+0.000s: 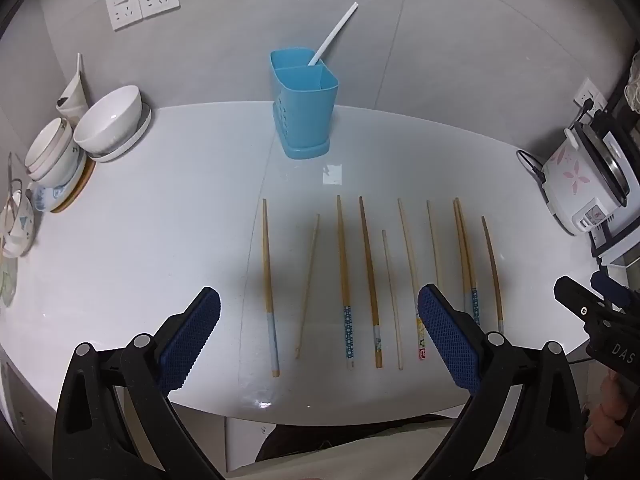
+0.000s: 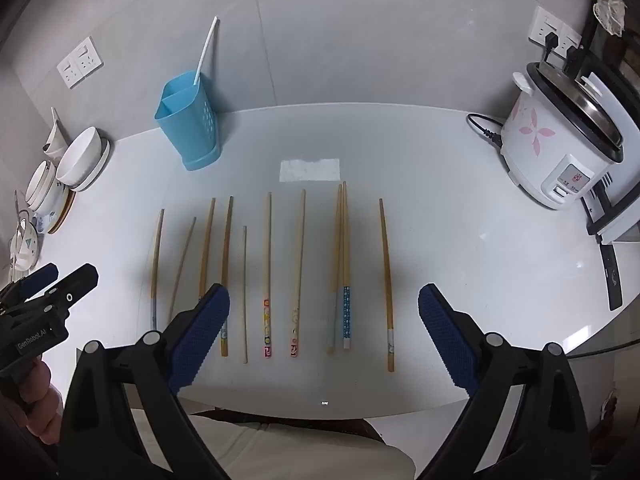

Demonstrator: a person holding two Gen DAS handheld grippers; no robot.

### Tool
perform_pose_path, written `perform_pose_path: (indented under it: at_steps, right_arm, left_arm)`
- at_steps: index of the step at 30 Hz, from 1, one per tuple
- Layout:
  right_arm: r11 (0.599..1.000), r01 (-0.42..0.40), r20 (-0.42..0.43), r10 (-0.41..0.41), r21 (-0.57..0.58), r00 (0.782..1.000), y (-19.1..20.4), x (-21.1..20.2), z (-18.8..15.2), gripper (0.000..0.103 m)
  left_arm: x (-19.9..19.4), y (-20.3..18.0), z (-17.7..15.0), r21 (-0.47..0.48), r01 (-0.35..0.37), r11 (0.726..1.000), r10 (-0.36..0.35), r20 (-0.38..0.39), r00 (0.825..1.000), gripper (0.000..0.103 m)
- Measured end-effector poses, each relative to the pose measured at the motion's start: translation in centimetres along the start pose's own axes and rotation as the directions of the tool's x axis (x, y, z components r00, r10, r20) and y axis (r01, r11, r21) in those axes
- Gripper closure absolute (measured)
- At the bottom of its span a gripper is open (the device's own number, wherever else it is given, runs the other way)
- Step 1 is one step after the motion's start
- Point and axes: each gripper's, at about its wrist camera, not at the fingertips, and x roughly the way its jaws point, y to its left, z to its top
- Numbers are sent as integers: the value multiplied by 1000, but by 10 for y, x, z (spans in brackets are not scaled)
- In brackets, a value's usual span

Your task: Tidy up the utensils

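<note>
Several wooden chopsticks [image 1: 342, 264] [image 2: 298, 264] lie side by side on the white table [image 1: 140, 240] [image 2: 460, 240], some with patterned ends. A blue two-compartment utensil holder [image 1: 305, 100] [image 2: 188, 120] stands behind them at the wall, with one white chopstick [image 1: 332, 36] [image 2: 205, 50] leaning in its rear compartment. My left gripper [image 1: 318, 320] hovers open above the near ends of the left chopsticks, nothing between its fingers. My right gripper [image 2: 324, 320] hovers open above the near ends of the middle chopsticks, also holding nothing.
Stacked white bowls and plates [image 1: 108, 124] [image 2: 78, 162] crowd the table's left side. A white rice cooker [image 1: 588, 184] [image 2: 560, 140] with its cord stands at the right. A taped patch [image 2: 310, 170] lies behind the chopsticks. A person's legs show below the front edge.
</note>
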Motion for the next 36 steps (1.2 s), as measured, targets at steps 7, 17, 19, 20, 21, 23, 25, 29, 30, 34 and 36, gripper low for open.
perform_pose_path:
  at_steps: [7, 17, 19, 20, 21, 23, 25, 29, 30, 34, 36]
  right_arm:
    - [1000, -11, -6, 11, 1, 1000, 1, 1, 0, 12]
    - [1000, -9, -9, 9, 1, 1000, -1, 1, -1, 12]
    - [1000, -10, -12, 10, 1, 1000, 0, 0, 2, 12]
    - [1000, -10, -12, 10, 1, 1000, 0, -1, 1, 12]
    - [1000, -8, -11, 8, 1, 1000, 0, 0, 1, 12]
    - [1000, -9, -10, 9, 2, 1000, 0, 0, 1, 12]
    - [1000, -10, -14, 10, 4, 1000, 0, 2, 1, 12]
    - [1000, -11, -11, 11, 3, 1000, -1, 1, 0, 12]
    - [1000, -12, -13, 12, 5, 1000, -2, 0, 0, 12]
    - [1000, -13, -15, 13, 6, 1000, -3, 1, 0, 12]
    - [1000, -12, -14, 12, 7, 1000, -2, 0, -1, 12]
  left_arm:
    - [0, -7, 0, 18, 16, 1000, -16, 3, 1000, 6]
    - [1, -1, 0, 2, 12, 1000, -12, -2, 1000, 6]
    - [0, 0, 0, 3, 16, 1000, -16, -3, 1000, 6]
    - [0, -1, 0, 5, 16, 1000, -16, -4, 1000, 6]
    - [0, -1, 0, 7, 15, 1000, -15, -4, 1000, 6]
    - [0, -2, -1, 9, 14, 1000, -14, -4, 1000, 6]
    - [1, -3, -1, 9, 12, 1000, -12, -9, 1000, 6]
    - [1, -2, -1, 6, 7, 1000, -7, -9, 1000, 6]
    - [1, -3, -1, 6, 7, 1000, -7, -8, 1000, 6]
    - [1, -3, -2, 3, 10, 1000, -10, -10, 1000, 6]
    - [1, -3, -2, 5, 9, 1000, -9, -10, 1000, 6]
